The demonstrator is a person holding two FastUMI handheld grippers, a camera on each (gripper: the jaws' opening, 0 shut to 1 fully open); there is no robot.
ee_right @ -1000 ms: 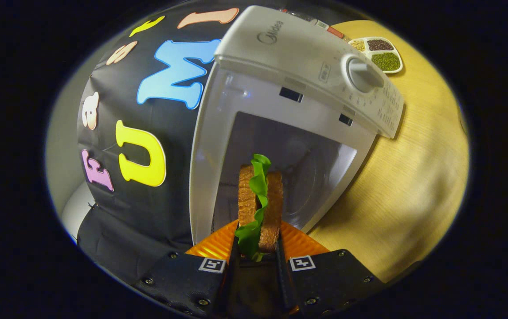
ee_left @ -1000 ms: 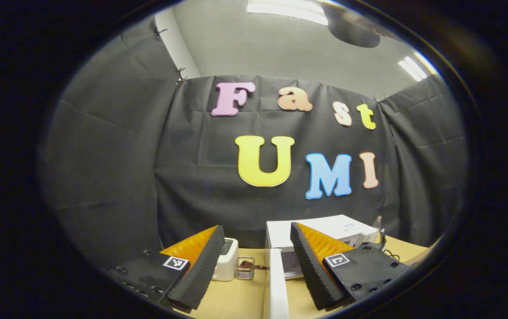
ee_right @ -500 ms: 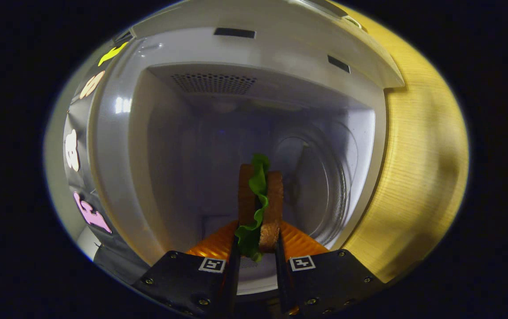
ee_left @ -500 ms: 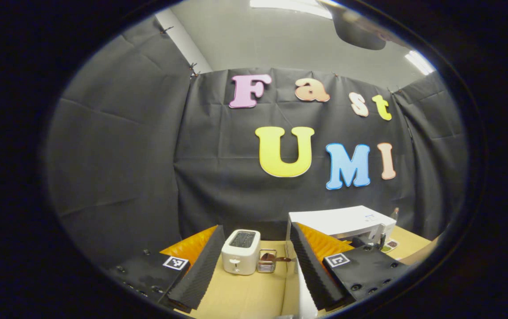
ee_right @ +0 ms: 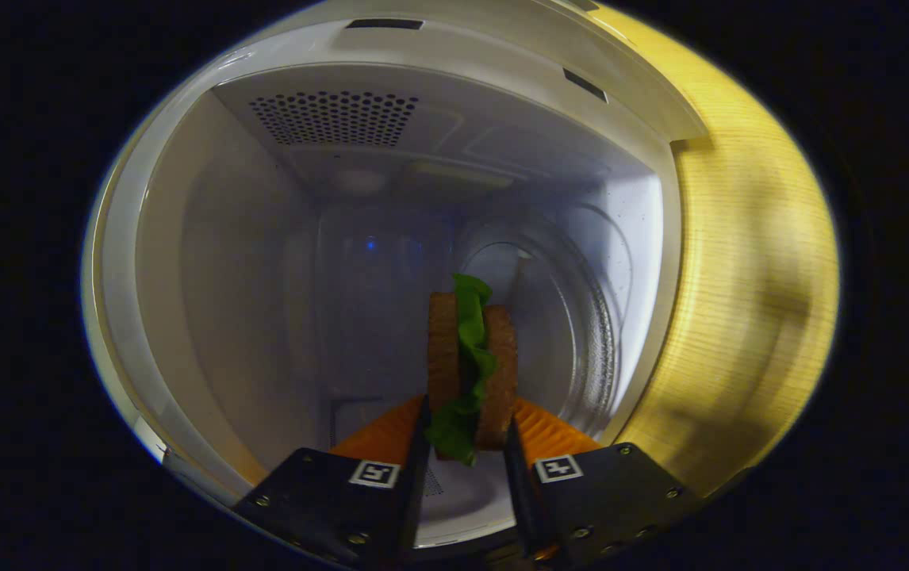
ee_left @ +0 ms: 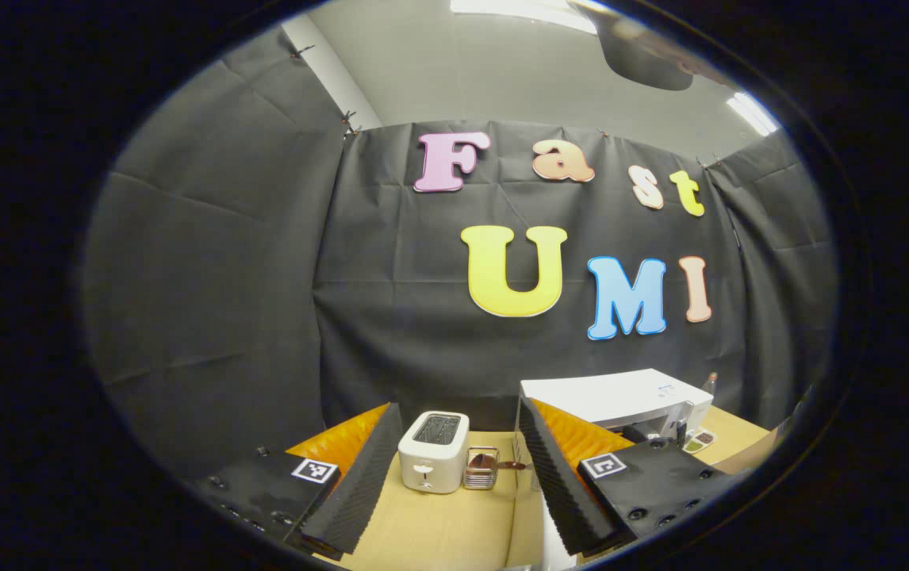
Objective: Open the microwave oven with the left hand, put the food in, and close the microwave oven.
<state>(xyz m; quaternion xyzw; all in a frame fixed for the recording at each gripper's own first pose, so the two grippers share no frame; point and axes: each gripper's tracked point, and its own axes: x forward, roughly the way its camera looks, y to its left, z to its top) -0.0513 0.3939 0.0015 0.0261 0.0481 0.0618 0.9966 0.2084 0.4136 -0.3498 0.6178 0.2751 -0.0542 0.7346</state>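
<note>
Your left gripper [ee_left: 454, 476], seen in the left gripper view, has its two ribbed black fingers with orange backs spread wide and holds nothing. Beyond them lies the pale wooden tabletop [ee_left: 439, 531]. On it, the white boxy microwave oven [ee_left: 613, 396] stands to the right, with its white door [ee_left: 519, 444] swung out edge-on toward you. Left of the microwave, well apart from it, sits a small white two-slot toaster [ee_left: 432, 452], and between the two stands a little metal wire rack [ee_left: 480, 468]. Just right of the microwave you can see a small white divided dish of grains [ee_left: 696, 438].

Your right gripper [ee_right: 466, 476], in the right gripper view, is pinching a sandwich of two brown bread slices with green lettuce [ee_right: 470, 373]; both fingers press on the bread from either side, and the sandwich stands on edge between them. It is held inside the open grey cavity of the microwave oven [ee_right: 264, 277], in front of the round glass turntable [ee_right: 581, 333]. A perforated vent patch [ee_right: 335, 117] shows in the cavity wall at the top of the view.
</note>
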